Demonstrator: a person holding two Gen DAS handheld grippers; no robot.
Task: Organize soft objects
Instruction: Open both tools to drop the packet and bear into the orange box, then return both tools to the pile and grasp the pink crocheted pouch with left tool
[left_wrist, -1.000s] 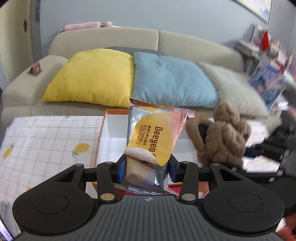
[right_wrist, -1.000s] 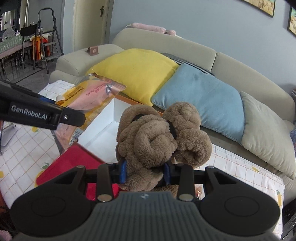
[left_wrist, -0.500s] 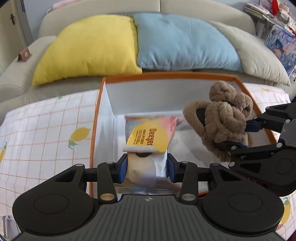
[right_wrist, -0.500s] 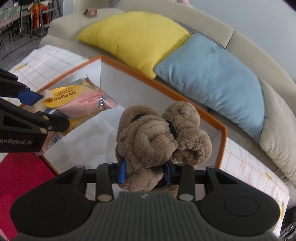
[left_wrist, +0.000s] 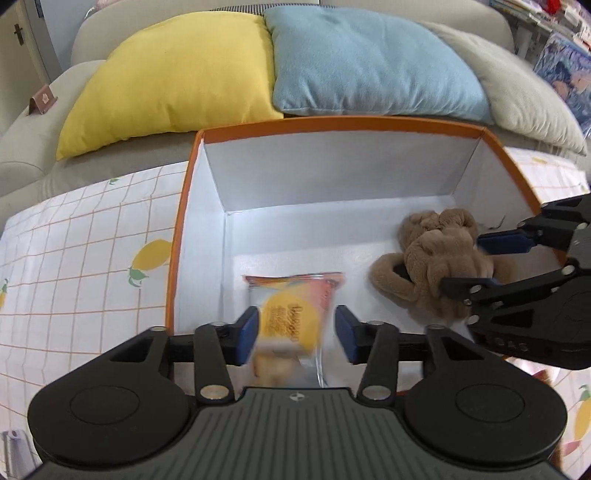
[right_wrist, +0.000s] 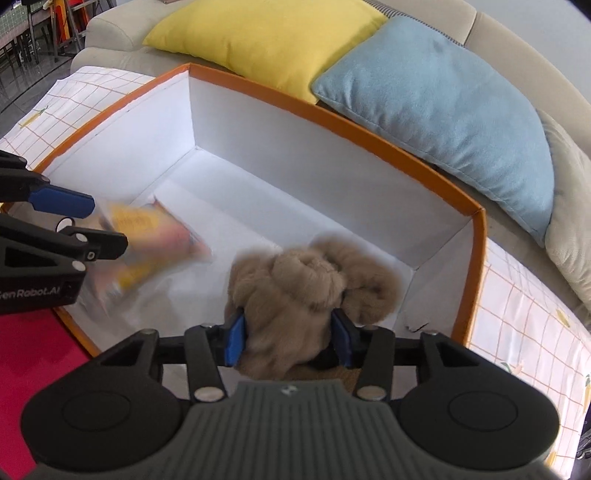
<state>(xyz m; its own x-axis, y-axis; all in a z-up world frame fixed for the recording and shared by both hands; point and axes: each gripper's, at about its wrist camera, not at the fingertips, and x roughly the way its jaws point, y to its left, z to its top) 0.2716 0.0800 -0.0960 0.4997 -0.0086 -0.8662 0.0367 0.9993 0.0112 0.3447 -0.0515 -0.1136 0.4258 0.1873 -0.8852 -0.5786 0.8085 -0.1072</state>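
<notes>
An orange-rimmed white box (left_wrist: 184, 206) sits on the checked tablecloth; it also shows in the right wrist view (right_wrist: 476, 229). My left gripper (left_wrist: 297, 334) is open over the box's near left part, and a yellow-and-pink snack packet (left_wrist: 291, 317) lies blurred between its spread fingers. The packet also shows in the right wrist view (right_wrist: 147, 236). My right gripper (right_wrist: 288, 338) is open around a brown plush toy (right_wrist: 299, 284) low in the box's right part. The toy also shows in the left wrist view (left_wrist: 436, 266).
A sofa behind the box carries a yellow cushion (left_wrist: 173, 74), a blue cushion (left_wrist: 369, 62) and a grey cushion (left_wrist: 528, 92). A red flat item (right_wrist: 29, 369) lies on the table in front of the box. The lemon-print tablecloth (left_wrist: 74, 258) spreads left.
Both grippers have lowered into the box and their jaws have opened. The snack packet and the plush toy have dropped from the grip toward the box floor.
</notes>
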